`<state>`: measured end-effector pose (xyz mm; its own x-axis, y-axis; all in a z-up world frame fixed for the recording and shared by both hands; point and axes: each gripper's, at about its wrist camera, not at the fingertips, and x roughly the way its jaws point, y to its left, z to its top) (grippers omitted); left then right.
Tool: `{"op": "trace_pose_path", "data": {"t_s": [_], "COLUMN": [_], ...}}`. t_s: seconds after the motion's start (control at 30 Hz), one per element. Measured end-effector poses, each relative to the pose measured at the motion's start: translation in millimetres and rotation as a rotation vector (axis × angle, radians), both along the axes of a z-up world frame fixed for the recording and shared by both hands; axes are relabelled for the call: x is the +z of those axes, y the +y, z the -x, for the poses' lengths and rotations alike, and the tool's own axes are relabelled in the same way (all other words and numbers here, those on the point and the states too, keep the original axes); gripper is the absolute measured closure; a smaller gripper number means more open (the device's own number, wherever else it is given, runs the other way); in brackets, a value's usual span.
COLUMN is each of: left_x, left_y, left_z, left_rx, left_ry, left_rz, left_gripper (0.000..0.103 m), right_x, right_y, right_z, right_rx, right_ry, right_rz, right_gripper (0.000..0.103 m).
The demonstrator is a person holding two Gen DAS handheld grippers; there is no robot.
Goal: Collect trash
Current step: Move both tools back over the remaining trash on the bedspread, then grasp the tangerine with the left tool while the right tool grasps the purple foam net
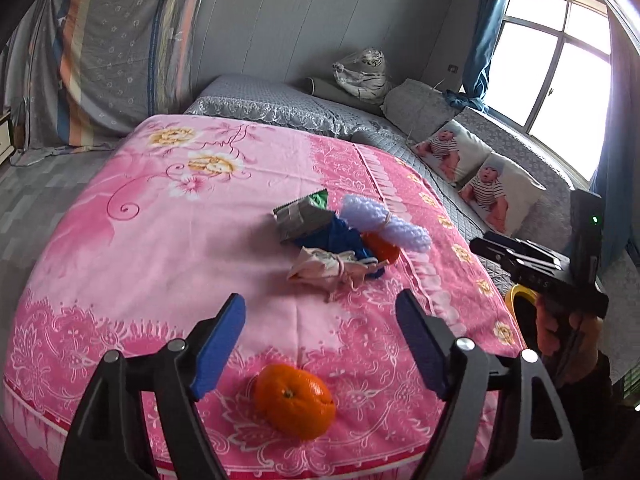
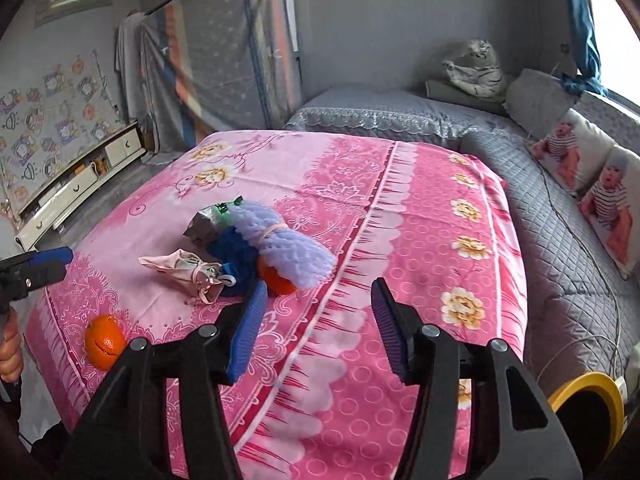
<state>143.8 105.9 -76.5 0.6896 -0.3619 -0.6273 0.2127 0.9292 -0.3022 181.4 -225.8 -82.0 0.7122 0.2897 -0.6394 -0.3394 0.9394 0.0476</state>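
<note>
A heap of trash lies mid-way on the pink flowered cloth [image 1: 132, 248]: a silver-green wrapper [image 1: 302, 216], a lilac foam net [image 1: 386, 222], a blue bag [image 1: 340, 240], a pink knotted bag [image 1: 328, 266] and an orange [image 1: 382, 248] tucked under the net. A second orange [image 1: 294, 398] lies near the front edge, just below my left gripper [image 1: 320, 316], which is open and empty. In the right wrist view the same heap shows the foam net [image 2: 288, 248] and pink bag [image 2: 188, 270]. My right gripper [image 2: 318, 302] is open and empty, short of the heap.
A yellow-rimmed bin [image 2: 592, 404] stands off the cloth's right corner. Grey quilted bedding [image 2: 552, 216] with picture pillows [image 2: 600, 200] runs along the right. A low white drawer unit [image 2: 80, 184] is on the left. A hand [image 1: 568, 344] holds the right gripper body.
</note>
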Motion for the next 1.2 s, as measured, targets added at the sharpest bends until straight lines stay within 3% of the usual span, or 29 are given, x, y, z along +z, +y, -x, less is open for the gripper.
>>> {"op": "trace_pose_path", "data": {"t_s": [0.4, 0.77, 1.2], "left_x": [-45, -60, -78], "left_y": [-4, -6, -14], "left_z": [18, 13, -7], "left_rx": [-0.044, -0.055, -0.06], "left_ry": [0.113, 0.157, 0.213], "left_rz": [-0.036, -0.052, -0.097], "left_gripper": [0.023, 0.023, 0.025], "right_x": [-16, -30, -53], "right_y": [58, 82, 84], "right_z": [-52, -80, -113], "right_rx": [0.103, 0.158, 0.163], "right_ry": [0.028, 0.073, 0.149], "right_rz": [0.165, 0.237, 0.238], "right_gripper": [0.046, 0.046, 0.043]}}
